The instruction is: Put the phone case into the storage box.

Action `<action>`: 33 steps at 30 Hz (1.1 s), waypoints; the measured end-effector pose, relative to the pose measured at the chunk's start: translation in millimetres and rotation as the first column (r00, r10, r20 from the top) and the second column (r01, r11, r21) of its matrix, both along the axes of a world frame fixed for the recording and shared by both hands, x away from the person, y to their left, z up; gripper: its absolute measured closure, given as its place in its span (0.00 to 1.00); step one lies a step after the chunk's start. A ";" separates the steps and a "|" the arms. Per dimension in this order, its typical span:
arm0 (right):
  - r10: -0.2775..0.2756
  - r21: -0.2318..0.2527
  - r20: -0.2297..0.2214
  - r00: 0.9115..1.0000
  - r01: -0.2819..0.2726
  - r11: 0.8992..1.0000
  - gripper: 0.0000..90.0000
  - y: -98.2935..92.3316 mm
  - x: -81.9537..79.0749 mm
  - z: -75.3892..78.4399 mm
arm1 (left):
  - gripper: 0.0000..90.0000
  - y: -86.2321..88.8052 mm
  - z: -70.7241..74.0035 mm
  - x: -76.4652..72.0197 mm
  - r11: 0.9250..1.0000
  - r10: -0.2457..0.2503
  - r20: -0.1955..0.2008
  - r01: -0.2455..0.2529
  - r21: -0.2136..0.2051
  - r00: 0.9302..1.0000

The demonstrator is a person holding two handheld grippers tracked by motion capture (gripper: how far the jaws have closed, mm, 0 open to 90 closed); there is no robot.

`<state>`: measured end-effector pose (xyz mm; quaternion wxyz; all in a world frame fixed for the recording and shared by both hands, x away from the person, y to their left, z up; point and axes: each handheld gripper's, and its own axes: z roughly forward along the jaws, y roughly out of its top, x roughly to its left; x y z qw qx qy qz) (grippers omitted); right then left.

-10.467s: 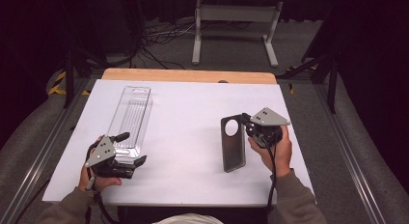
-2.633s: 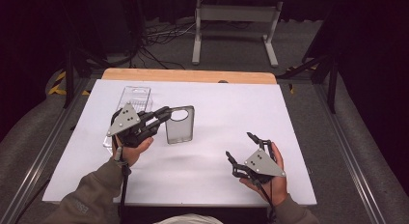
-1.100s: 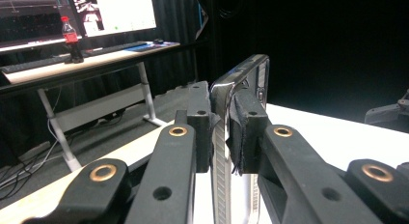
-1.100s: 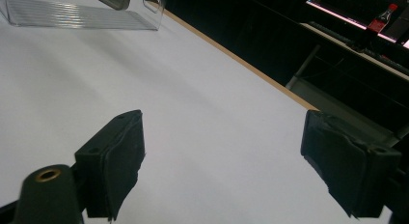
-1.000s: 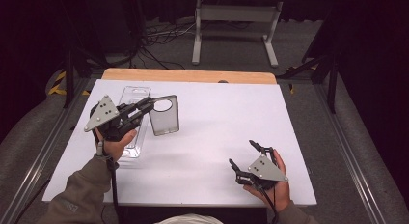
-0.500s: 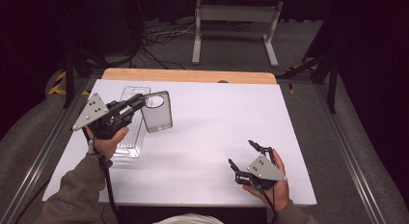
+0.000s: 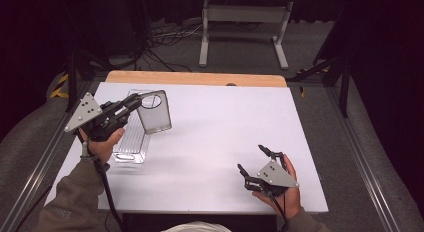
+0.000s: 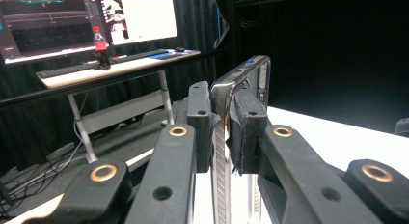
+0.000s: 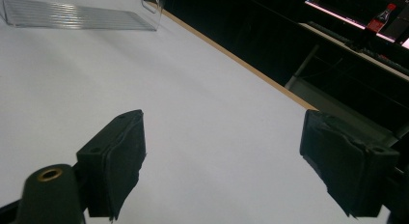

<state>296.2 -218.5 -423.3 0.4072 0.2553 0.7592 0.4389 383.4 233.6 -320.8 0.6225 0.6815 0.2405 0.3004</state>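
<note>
the table point(image 7: 215, 142) has a matt white top, smooth, and along its far edge runs a strip of bare wood point(image 7: 195, 78). the long tray point(image 7: 131, 137) is clear plastic, glossy, with fine ribs on its floor. the flat case point(image 7: 154, 112) held in the left gripper point(image 7: 131, 104) looks like smoky translucent plastic, and its rim shines like polished metal in the left gripper view. the jaws are matt black plastic with brass-coloured rivets point(image 8: 178, 131); their pads point(image 9: 118, 156) look like rough dark rubber. the floor point(image 7: 320, 47) is grey carpet.
</note>
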 end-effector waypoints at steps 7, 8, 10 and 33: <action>-0.001 -0.007 -0.002 1.000 0.001 1.000 0.18 0.1 0.7 -0.6 | 0.89 8.0 0.3 3.1 1.000 0.018 0.000 -0.018 -0.001 1.000; -0.002 -0.005 -0.002 1.000 0.002 1.000 0.18 0.1 0.8 -0.6 | 0.89 10.6 0.2 3.6 1.000 0.027 0.000 -0.027 -0.007 1.000; -0.001 -0.004 -0.002 1.000 0.001 1.000 0.18 0.0 0.9 -0.5 | 0.89 12.1 0.2 3.8 0.999 0.031 0.000 -0.031 -0.009 1.000; -0.001 -0.014 0.004 1.000 0.001 1.000 0.18 0.3 1.6 -0.9 | 0.89 35.5 1.5 9.1 0.995 0.096 0.008 -0.096 -0.015 0.995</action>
